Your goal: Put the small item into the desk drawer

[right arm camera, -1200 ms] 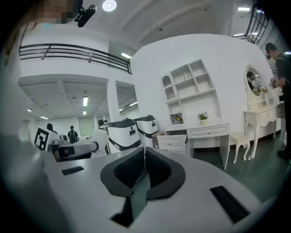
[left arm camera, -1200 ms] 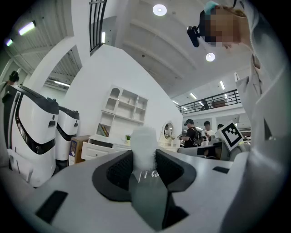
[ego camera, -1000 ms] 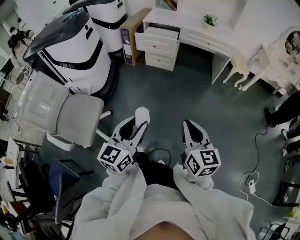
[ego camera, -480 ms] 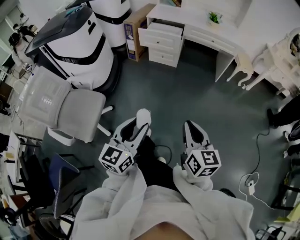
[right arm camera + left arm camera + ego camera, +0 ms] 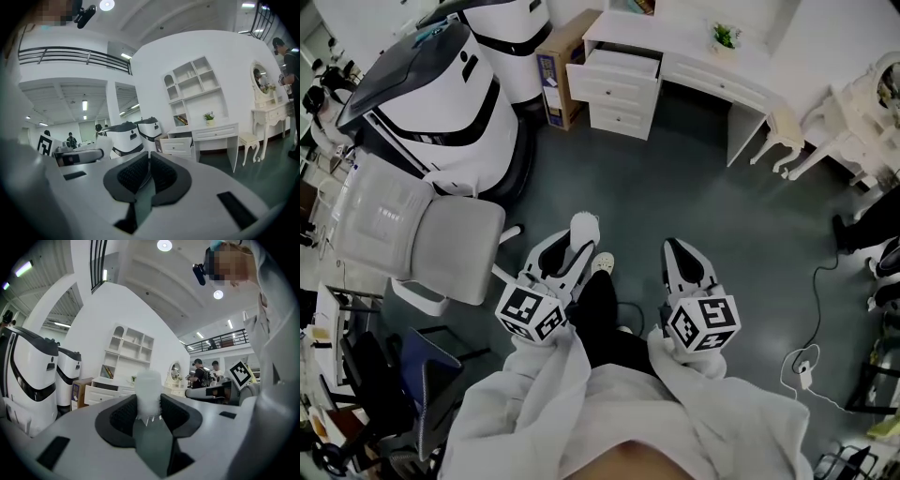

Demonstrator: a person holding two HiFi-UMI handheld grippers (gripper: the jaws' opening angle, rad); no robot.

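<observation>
My left gripper is shut on a small white cylindrical item, which stands upright between the dark pads in the left gripper view, item. My right gripper is shut with nothing in it, its pads together in the right gripper view. Both are held level in front of the person, above the dark floor. The white desk stands far ahead against the wall, its top drawer pulled open. This drawer also shows beyond the right jaws.
A white office chair and large white-and-black machines stand to the left. A cardboard box sits beside the desk, a white stool and dressing table to its right. A cable with an adapter lies on the floor at right.
A light shoe has stepped forward between the grippers. Both grippers keep almost the same place in the head view, the left still holding the white item.
</observation>
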